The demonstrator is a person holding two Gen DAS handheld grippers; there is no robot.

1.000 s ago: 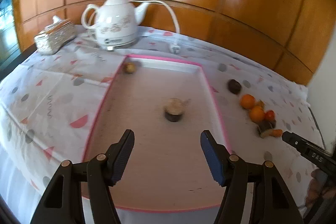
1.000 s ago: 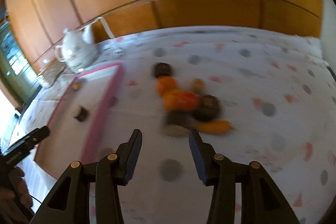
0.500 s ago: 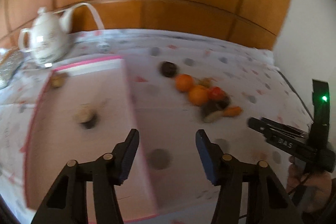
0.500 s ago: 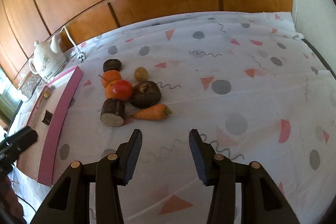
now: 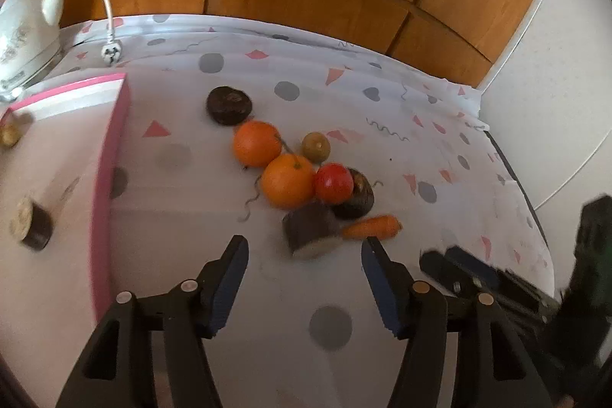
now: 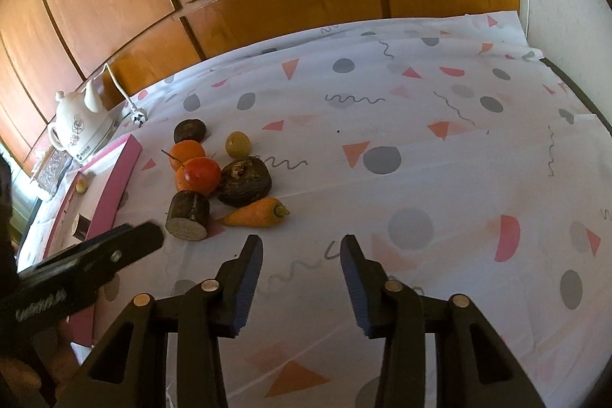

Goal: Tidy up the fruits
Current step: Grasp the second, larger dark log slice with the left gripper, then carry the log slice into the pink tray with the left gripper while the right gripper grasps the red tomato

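A pile of produce lies on the patterned cloth: two oranges (image 5: 257, 143), a red tomato (image 5: 333, 182), a small yellow-green fruit (image 5: 316, 147), two dark round pieces (image 5: 228, 105), a carrot (image 5: 371, 227) and a dark cut piece (image 5: 310, 228). My left gripper (image 5: 304, 243) hovers just short of the cut piece, jaws opening, nothing gripped. My right gripper (image 6: 300, 241) is near the carrot (image 6: 254, 213), jaws closing on nothing. The pink-rimmed tray (image 5: 114, 155) on the left holds another cut piece (image 5: 32, 224) and a small brown item (image 5: 9, 134).
A white kettle (image 5: 23, 21) with its cord and plug (image 5: 111, 52) stands behind the tray, beside a glass box (image 6: 53, 167). Wood panels close the back. A white wall (image 5: 566, 83) borders the table's right edge. Bare cloth (image 6: 459, 178) stretches to the right of the pile.
The left gripper has swung from over the tray to the right, up to the fruit pile. The right gripper has edged closer to the pile, and its jaws have narrowed slightly.
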